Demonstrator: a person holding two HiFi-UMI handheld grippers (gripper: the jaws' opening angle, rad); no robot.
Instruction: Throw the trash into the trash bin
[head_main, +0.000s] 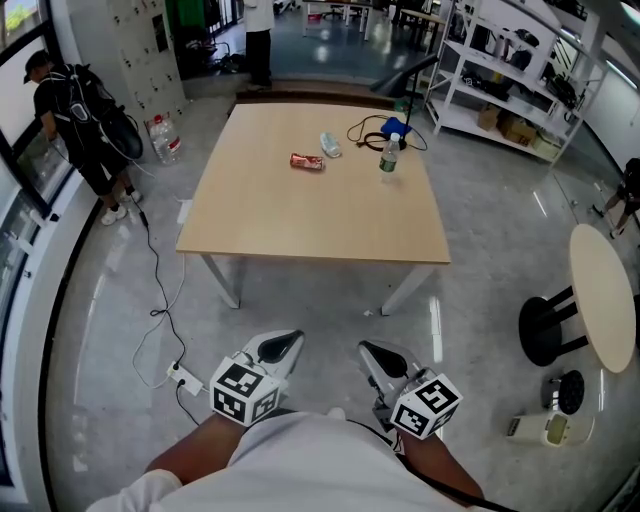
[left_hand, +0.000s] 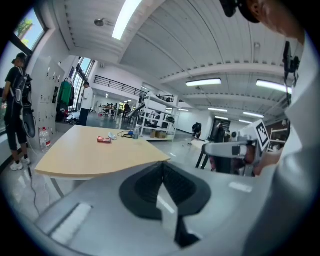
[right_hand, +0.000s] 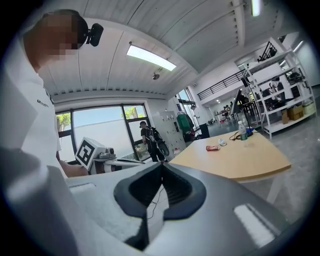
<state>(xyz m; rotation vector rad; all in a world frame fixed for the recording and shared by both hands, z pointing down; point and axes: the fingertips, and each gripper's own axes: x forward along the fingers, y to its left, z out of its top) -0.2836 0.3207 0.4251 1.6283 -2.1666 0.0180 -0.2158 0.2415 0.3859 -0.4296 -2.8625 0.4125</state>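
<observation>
worktop (head_main: 310, 215): pale wood on white legs, on the grey floor ahead of me, well apart from both claws.
shelving (head_main: 510, 70): white rack, far right, behind the worktop.
bystander (head_main: 75, 130): in dark clothes, with a backpack, by the left wall.
left claw (head_main: 285, 342): low in front of my body; jaws meet tip to tip, nothing between them.
right claw (head_main: 375, 352): beside the left one; jaws pressed together, empty.
bottle (head_main: 389, 157): upright, far right part of the worktop, near a black cable (head_main: 365, 130).
red trash (head_main: 307, 161): flattened, lying at the worktop's far middle; wrapper or can, I cannot tell.
crumpled pale scrap (head_main: 330, 145): just beyond the red trash, not touching it.
</observation>
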